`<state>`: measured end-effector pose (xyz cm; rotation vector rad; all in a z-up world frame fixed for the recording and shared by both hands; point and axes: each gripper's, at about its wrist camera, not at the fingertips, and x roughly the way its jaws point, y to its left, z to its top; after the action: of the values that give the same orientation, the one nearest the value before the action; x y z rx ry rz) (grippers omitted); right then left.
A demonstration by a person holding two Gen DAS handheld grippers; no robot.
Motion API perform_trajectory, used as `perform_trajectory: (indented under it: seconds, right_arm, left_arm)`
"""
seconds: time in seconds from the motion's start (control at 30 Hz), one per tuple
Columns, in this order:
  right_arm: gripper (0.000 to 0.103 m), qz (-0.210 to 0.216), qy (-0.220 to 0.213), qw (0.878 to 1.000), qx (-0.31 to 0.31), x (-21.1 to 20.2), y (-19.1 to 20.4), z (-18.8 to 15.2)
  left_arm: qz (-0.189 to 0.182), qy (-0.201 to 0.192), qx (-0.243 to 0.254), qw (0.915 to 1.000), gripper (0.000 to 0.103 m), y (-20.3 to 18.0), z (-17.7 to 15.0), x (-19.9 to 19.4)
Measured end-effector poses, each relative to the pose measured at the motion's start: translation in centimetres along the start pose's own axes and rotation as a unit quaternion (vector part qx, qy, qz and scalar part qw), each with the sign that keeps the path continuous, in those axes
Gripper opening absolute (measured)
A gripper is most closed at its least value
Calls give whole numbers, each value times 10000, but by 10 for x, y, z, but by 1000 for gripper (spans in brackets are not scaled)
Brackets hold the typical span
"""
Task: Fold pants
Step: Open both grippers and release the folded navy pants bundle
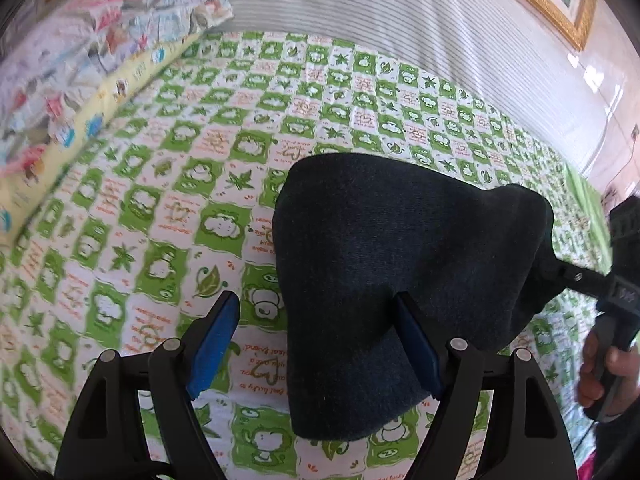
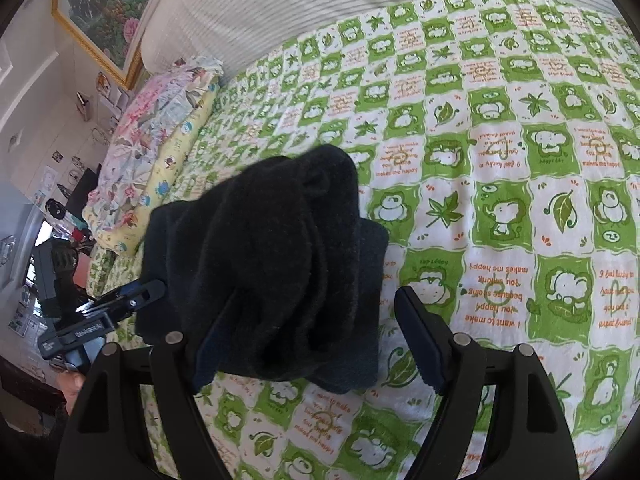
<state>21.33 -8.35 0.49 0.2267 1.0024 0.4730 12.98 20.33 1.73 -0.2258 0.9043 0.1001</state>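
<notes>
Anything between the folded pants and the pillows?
Nothing: only bare green-checked bedsheet lies between the pants and the pillows, shown in the left wrist view.

A home bedroom. A bed is covered by a green-and-white checked cotton sheet (image 2: 500, 208) printed with cartoon animals, leaves and orange lettering. A floral-print pillow (image 2: 160, 128) lies on a yellow cartoon-print pillow (image 2: 176, 168) at one end. A white ribbed padded headboard (image 1: 360, 4) and a gilt-framed floral painting (image 2: 104, 12) stand against the wall.
</notes>
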Motion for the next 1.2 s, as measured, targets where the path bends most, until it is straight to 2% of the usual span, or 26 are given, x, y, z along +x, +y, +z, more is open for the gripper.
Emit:
perform_trajectory:
  seconds: [0.2, 0.33, 0.43, 0.5, 0.6, 0.8, 0.93, 1.0, 1.1, 1.2]
  right_arm:
    - [79, 70, -96, 9999, -124, -13, 14, -3]
    - [81, 35, -143, 9995, -262, -20, 21, -7]
    - [84, 52, -165, 9991, -390, -25, 27, -12]
    - [84, 23, -176, 9986, -504, -28, 32, -16]
    - [84, -21, -172, 9976, -673, -32, 38, -19]
    - [84, -66, -251, 9958, -881, -39, 46, -25]
    - [84, -104, -260, 9950, -956, -42, 49, -28]
    - [84, -143, -242, 9945, -1012, -43, 52, -30]
    - [84, -180, -217, 9935, -1100, -44, 55, -32]
    - [84, -164, -210, 9931, -1142, -44, 58, -33]
  left_arm:
    - [225, -354, 234, 9988, 83, -11, -8, -26]
    - [495, -411, 431, 9970, 83, -21, -13, -35]
    - [486, -419, 468, 9968, 83, -24, -15, -40]
    - [348, -430, 415, 9976, 83, -24, -19, -44]
    - [386, -489, 413, 9972, 83, -25, -23, -49]
    - [762, -739, 545, 9929, 83, -35, -29, -61]
    - [627, -855, 432, 9934, 83, -31, -36, -65]
    - [437, -770, 351, 9955, 83, -28, -37, -64]
    - [440, -571, 360, 9968, 83, -29, -40, -61]
    - [547, -596, 514, 9954, 83, -35, -44, -63]
